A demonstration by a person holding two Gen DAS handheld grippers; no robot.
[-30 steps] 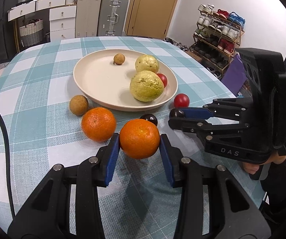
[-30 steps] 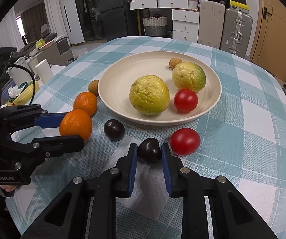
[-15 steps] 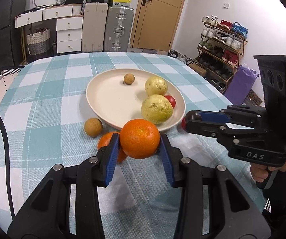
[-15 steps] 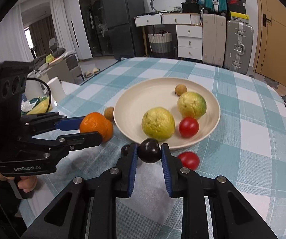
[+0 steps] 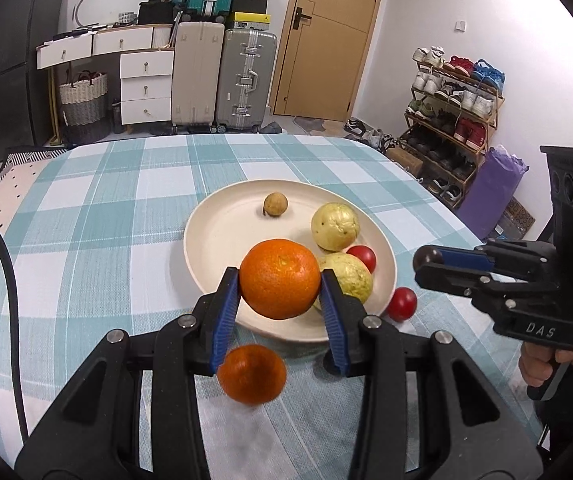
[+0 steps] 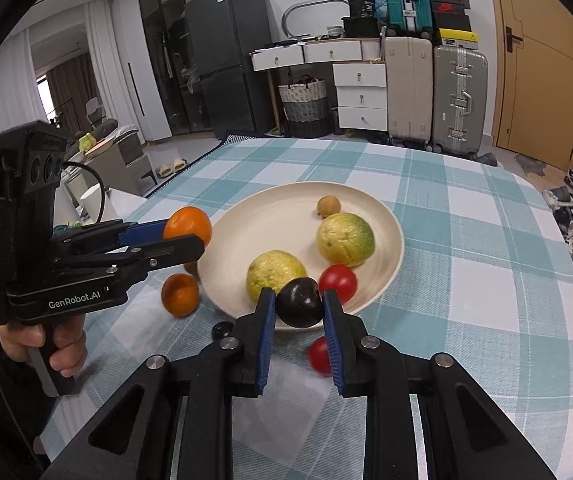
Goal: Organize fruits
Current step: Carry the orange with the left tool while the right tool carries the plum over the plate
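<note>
My left gripper (image 5: 280, 294) is shut on an orange (image 5: 279, 278) and holds it in the air near the front rim of the cream plate (image 5: 214, 240). My right gripper (image 6: 299, 308) is shut on a dark plum (image 6: 299, 307), also raised by the plate's (image 6: 270, 216) near rim. The plate holds two yellow-green guavas (image 6: 344, 238) (image 6: 274, 272), a red tomato (image 6: 337, 282) and a small brown longan (image 6: 328, 205). On the cloth lie a second orange (image 5: 252, 374), a red tomato (image 5: 402, 303) and a second dark plum (image 6: 222, 330).
The table has a teal and white check cloth (image 5: 98, 216). Its right edge drops off toward a shoe rack (image 5: 454, 120) and a purple bag (image 5: 494, 192). Suitcases (image 5: 244, 80) and drawers (image 5: 146, 84) stand beyond the far edge.
Both grippers have lifted their fruit off the cloth and risen higher. The orange and the plum have moved forward toward the plate's near rim.
</note>
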